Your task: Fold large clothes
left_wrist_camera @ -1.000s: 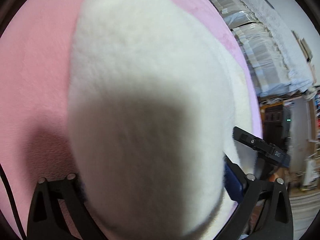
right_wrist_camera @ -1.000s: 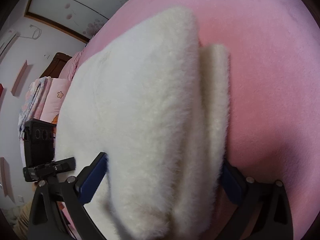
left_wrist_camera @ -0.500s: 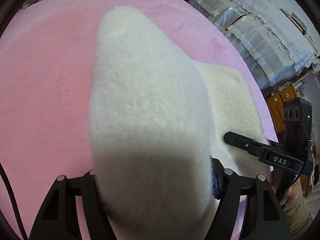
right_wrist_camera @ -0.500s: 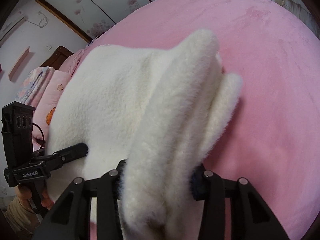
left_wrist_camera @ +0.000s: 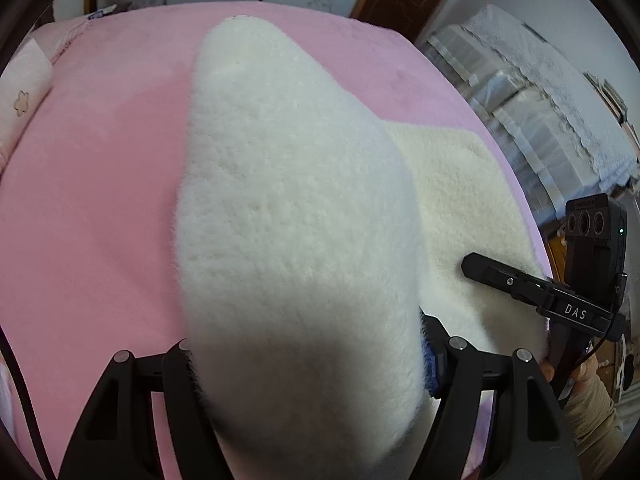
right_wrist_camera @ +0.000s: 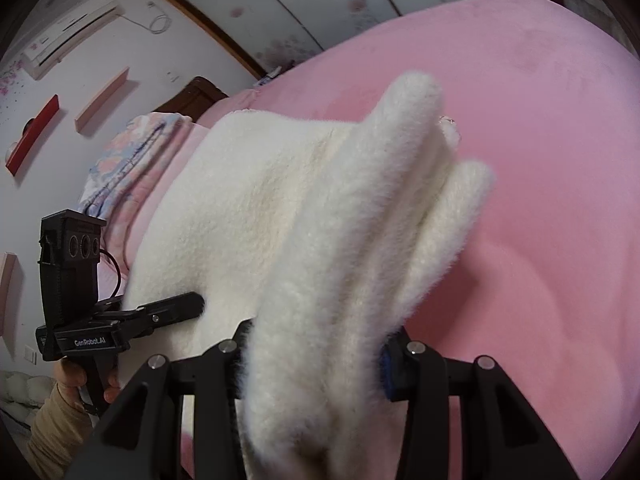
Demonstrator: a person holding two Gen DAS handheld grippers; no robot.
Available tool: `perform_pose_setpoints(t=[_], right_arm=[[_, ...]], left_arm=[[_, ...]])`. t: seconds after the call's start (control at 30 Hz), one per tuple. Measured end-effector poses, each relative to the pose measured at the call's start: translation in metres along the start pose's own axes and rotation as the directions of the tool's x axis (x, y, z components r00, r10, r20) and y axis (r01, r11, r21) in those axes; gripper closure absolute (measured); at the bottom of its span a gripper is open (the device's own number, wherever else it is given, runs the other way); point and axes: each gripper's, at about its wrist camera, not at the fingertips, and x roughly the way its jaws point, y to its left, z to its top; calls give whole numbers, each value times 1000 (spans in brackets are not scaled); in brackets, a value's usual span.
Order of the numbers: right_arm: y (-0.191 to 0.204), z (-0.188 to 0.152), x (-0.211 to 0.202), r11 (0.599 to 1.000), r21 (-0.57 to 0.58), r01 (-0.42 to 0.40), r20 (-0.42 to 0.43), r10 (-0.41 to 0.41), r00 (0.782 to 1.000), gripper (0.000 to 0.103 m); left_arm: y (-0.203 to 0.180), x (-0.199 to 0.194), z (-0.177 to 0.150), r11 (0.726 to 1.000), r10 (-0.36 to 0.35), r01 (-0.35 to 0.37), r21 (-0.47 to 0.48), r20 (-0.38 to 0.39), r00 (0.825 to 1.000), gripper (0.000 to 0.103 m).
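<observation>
A thick white fleece garment (left_wrist_camera: 288, 208) lies on a pink bed (left_wrist_camera: 92, 200). My left gripper (left_wrist_camera: 308, 364) is shut on a bunched fold of it, lifted above the bed. The flat part of the garment (left_wrist_camera: 460, 200) spreads to the right. My right gripper (right_wrist_camera: 312, 348) is shut on another thick fold of the same garment (right_wrist_camera: 332, 220), also raised. Each gripper shows in the other's view: the right one (left_wrist_camera: 532, 292) at the far right, the left one (right_wrist_camera: 120, 320) at the lower left. The fleece hides the fingertips.
Pink pillows and a folded floral quilt (right_wrist_camera: 132, 160) lie at the head of the bed. A covered stack of bedding (left_wrist_camera: 540, 100) stands by the wall on the right. A dark wooden headboard (right_wrist_camera: 192, 96) and an air conditioner (right_wrist_camera: 68, 32) are behind.
Both grippers closed on the fleece folds and lifted them up and back. The views now take in more of the bed and room.
</observation>
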Motion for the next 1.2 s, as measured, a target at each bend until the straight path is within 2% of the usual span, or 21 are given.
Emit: perform_pose_setpoints(t=[0.2,0.27,0.37,0.4,0.43,0.47,0.5,0.53,0.6,0.67,0.77,0.87,0.97,1.03,1.1,1.17,1.2], right_arm=[[24,50,84,998,-4,-60,48,60,997,61],[26,61,116,999,-13,-53,61,53,997,61],[15,71,176,999,8,-32,18,32,999,61],[6,70,199,1000,-1,10,-19,-10,1000,58],[-1,68,220,999,5,51,-60,-50,997,49],[-12,63,233,997,17,73,-84,-71,994,43],[-18,59,237,998,12,59,-71,-58,996,30],[-21,57,236,998,-6,62,-57,-63,996,22],[-21,56,232,997,-47,63,-53,-66,996,21],[-17,59,226,995,-76,68,-69,-74,995,21],[-5,64,213,986,-114,123,-66,-131,989,21],[6,67,184,979,-123,160,-27,-165,986,21],[18,69,155,975,-118,190,7,-190,982,21],[28,67,136,968,-129,217,24,-216,976,21],[39,60,113,959,-146,244,33,-242,970,21],[52,51,92,952,-159,263,41,-260,965,21],[60,45,77,948,-166,273,47,-269,962,21]], left_arm=[[122,7,59,999,31,-31,-13,43,999,32],[166,25,70,999,33,-31,-39,41,999,31],[219,71,68,994,56,-56,-98,-3,998,27],[238,93,63,988,79,-83,-127,-42,996,25],[254,110,56,982,84,-94,-167,-68,994,16],[266,117,51,976,89,-99,-194,-56,994,0],[275,117,45,977,73,-74,-199,-12,997,0],[282,114,41,979,38,-35,-201,13,999,0],[291,107,38,981,20,-14,-195,30,999,0],[302,89,30,984,55,-46,-172,46,997,0],[292,74,35,979,137,-129,-160,41,990,0],[267,56,37,965,225,-215,-149,54,973,1],[243,21,35,958,270,-254,-136,117,956,1],[228,-2,33,943,317,-295,-154,145,937,1],[180,-14,34,935,338,-310,-172,170,926,1],[156,-44,28,935,343,-311,-171,203,917,1],[149,-61,13,932,352,-320,-169,214,911,1]])
